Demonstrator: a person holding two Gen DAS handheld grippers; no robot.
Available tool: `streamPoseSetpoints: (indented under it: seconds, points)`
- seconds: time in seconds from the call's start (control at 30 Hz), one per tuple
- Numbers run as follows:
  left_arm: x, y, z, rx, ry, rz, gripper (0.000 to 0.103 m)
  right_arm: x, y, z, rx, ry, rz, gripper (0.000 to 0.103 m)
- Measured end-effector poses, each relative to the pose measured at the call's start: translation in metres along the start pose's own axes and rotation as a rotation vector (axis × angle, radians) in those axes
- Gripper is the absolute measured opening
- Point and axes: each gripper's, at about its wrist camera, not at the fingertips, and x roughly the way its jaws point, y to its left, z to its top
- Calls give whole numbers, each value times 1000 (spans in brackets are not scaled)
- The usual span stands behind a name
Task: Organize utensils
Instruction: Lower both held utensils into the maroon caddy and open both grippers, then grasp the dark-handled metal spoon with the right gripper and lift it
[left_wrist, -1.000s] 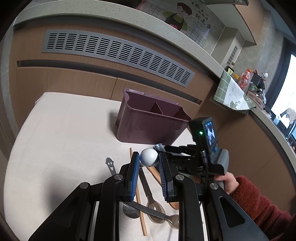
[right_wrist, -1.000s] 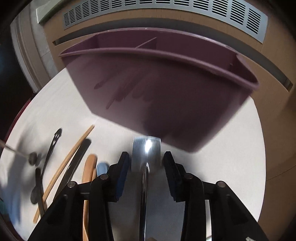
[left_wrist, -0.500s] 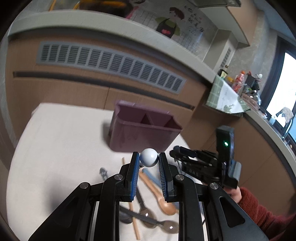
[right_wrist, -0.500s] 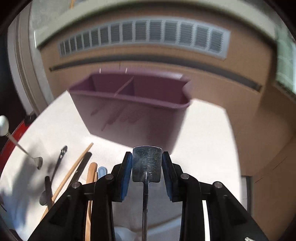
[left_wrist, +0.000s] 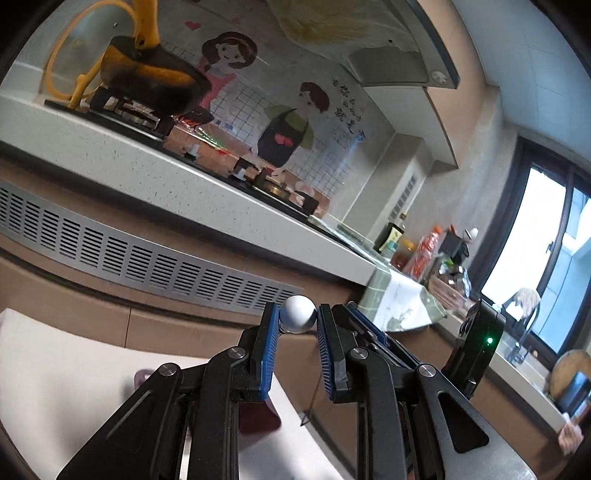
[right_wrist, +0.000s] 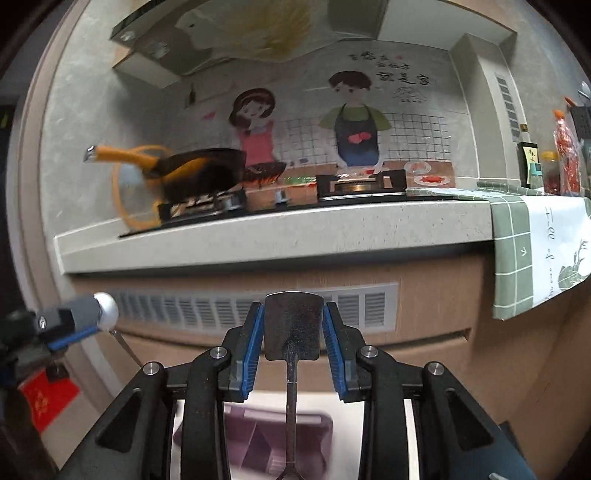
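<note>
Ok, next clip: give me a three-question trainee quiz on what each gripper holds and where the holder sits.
1. True or false: the left gripper is closed on a white ball end.
2. What does the right gripper hold? A) wooden spoon B) flat metal handle C) nothing
3. In the right wrist view, the purple utensil holder lies ____ the gripper.

Key: 1 true; 2 B; 3 below.

Purple organizer (right_wrist: 255, 439), white ball (left_wrist: 297, 314) — blue-padded black gripper (right_wrist: 293, 325), grey-steel utensil (right_wrist: 291, 325).
</note>
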Motion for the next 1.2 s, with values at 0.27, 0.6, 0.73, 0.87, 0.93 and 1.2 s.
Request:
streamPoseSetpoints:
  seconds: [0.27, 0.6, 0.73, 0.87, 0.93, 1.2]
  points:
    - [48, 59, -32, -127, 107, -9, 22, 47, -10, -40, 20, 46, 1, 28]
    - [58, 93, -85, -183, 222, 64, 22, 62, -14, -104, 0, 341, 92, 29]
    - [39, 91, -93, -160, 198, 81, 37, 37, -17, -110, -41, 340, 91, 29]
    - [2, 71, -93, -36, 145, 192, 40, -19, -20, -106, -72, 197, 51, 29]
    - [-16, 61, -98, 47, 117, 271, 41, -46, -24, -111, -49, 156, 61, 30]
    - [-63, 49, -168, 281, 212, 522, 41, -57, 11, -197, -254, 574, 203, 29]
